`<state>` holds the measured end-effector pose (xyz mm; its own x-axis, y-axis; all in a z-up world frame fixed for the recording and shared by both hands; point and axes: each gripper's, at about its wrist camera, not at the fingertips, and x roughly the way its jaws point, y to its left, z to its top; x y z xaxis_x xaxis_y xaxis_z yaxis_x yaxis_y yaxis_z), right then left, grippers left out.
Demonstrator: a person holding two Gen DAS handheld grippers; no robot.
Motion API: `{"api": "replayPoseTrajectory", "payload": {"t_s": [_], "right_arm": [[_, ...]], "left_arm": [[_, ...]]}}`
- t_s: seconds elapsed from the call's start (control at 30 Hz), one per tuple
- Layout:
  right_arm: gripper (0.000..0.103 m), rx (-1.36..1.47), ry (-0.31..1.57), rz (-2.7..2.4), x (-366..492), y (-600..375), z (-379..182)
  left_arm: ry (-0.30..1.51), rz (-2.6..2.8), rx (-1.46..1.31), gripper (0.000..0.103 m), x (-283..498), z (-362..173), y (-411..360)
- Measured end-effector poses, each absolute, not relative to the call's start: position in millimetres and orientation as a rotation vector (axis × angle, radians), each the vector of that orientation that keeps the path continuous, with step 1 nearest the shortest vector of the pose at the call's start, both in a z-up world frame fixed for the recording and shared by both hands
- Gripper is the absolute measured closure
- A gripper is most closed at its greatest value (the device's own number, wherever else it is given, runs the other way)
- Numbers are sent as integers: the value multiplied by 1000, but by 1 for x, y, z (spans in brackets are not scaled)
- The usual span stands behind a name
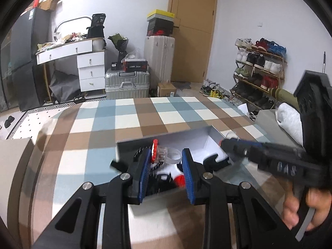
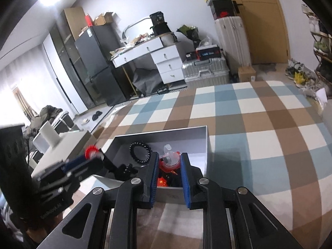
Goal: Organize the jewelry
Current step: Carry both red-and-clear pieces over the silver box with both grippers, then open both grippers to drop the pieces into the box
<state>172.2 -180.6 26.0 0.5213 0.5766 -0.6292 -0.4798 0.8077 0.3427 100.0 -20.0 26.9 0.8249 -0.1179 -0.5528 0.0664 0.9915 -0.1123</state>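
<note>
A grey open box [image 2: 204,145] sits on the checked tablecloth and holds jewelry: a black bead bracelet [image 2: 140,152], a clear and red piece [image 2: 171,158] and small dark and red items. My left gripper [image 1: 166,155] hangs over the box [image 1: 124,145] and grips a clear ring with a red flower top [image 1: 164,154] between its blue pads. In the right wrist view the left gripper [image 2: 93,154] shows at the box's left edge with the red flower at its tip. My right gripper [image 2: 169,159] is open over the box's near side; it also shows in the left wrist view [image 1: 228,143].
The table with the checked cloth [image 2: 249,124] extends far and right of the box. A grey box lid or block [image 2: 68,143] with a white roll lies to the left. Suitcases, a white desk, a fridge and a shoe rack stand beyond the table.
</note>
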Motion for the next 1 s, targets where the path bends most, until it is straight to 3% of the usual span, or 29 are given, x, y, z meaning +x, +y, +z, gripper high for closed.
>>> {"api": "replayPoseTrajectory", "payload": {"t_s": [0.37, 0.5, 0.53, 0.63, 0.67, 0.7, 0.8, 0.93, 1.0], "right_arm": [[79, 63, 821, 627, 178, -164, 13], [49, 66, 807, 611, 176, -167, 16], [48, 70, 801, 605, 176, -169, 18], [43, 77, 795, 596, 174, -177, 24], [31, 74, 793, 588, 173, -178, 25], [25, 71, 783, 576, 171, -182, 27], [21, 67, 771, 568, 165, -188, 31], [4, 45, 757, 575, 154, -196, 34], [1, 17, 747, 577, 147, -199, 35]], "left_arm": [[630, -90, -114, 78, 107, 10, -14], [629, -94, -88, 75, 104, 11, -18], [630, -101, -83, 74, 104, 11, -19], [630, -122, -82, 58, 102, 12, -20], [628, -122, -80, 50, 102, 12, -20], [624, -121, -75, 43, 102, 13, -21], [597, -110, -65, 22, 96, 17, -21], [583, -116, -83, 17, 87, 21, -16], [577, -111, -90, 2, 82, 22, -14]]}}
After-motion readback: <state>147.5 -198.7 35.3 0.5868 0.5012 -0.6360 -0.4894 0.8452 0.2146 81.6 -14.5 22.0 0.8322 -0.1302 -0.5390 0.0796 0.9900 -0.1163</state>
